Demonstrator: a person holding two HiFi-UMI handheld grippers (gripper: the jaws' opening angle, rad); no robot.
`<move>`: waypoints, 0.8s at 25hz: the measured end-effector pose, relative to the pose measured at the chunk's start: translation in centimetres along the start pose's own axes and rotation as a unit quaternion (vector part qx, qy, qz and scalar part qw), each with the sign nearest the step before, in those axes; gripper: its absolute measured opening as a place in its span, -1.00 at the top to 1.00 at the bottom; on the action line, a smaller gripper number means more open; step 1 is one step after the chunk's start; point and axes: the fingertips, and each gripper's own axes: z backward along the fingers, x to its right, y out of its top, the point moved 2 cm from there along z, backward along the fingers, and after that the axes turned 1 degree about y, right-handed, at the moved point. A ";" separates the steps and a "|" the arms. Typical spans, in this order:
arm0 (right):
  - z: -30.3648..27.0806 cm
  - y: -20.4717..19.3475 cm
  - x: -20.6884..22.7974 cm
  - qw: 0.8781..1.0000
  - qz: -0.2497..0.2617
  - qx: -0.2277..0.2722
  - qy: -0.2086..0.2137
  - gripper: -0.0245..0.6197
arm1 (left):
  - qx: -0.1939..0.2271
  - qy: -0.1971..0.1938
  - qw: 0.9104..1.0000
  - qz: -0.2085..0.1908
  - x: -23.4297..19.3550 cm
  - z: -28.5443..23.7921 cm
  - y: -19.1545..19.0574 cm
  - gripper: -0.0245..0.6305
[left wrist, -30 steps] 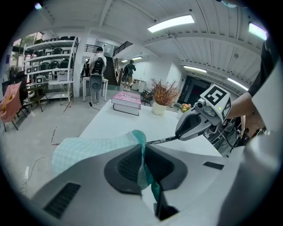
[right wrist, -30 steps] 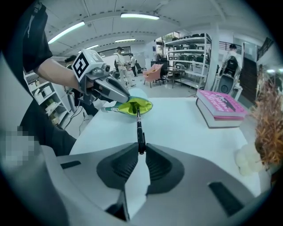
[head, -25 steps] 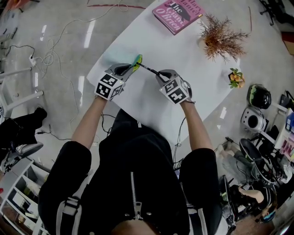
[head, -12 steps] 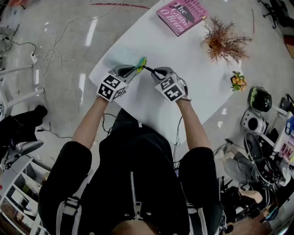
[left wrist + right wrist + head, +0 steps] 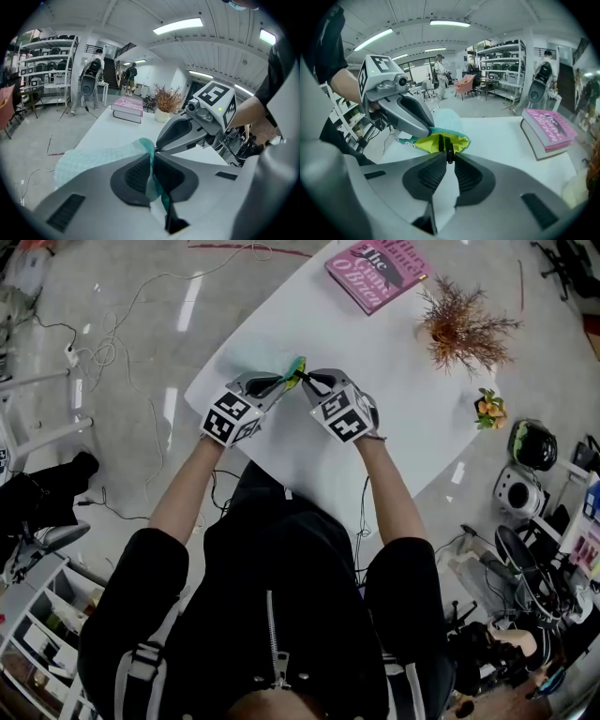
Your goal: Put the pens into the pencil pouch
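Woven cloth pouch (image 5: 449,123), smooth plastic pen (image 5: 449,151), matt table (image 5: 501,136).

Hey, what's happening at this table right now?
A person works at a white table with a handheld gripper in each hand. The left gripper is clamped on the rim of the pale green pencil pouch, holding its yellow-lined mouth open. The right gripper grips a black pen whose front end is already inside that opening. The pen is not yet released, so it is only partway in.
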 end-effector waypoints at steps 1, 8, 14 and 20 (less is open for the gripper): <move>-0.1 0.2 0.0 1.000 0.002 0.002 -0.001 0.72 | 0.000 -0.003 1.000 0.000 0.1 0.0 0.0 0.80; -1.0 1.2 -0.2 1.000 0.017 0.012 -0.005 0.72 | 0.007 -0.017 1.000 0.009 0.3 0.1 0.4 0.80; -1.3 2.0 -0.4 0.999 0.024 0.030 -0.005 0.72 | 0.014 -0.034 0.999 0.020 0.4 0.3 0.9 0.80; -1.9 2.2 -0.5 0.999 0.033 0.038 -0.009 0.72 | 0.024 -0.054 0.998 0.031 0.6 0.4 1.4 0.80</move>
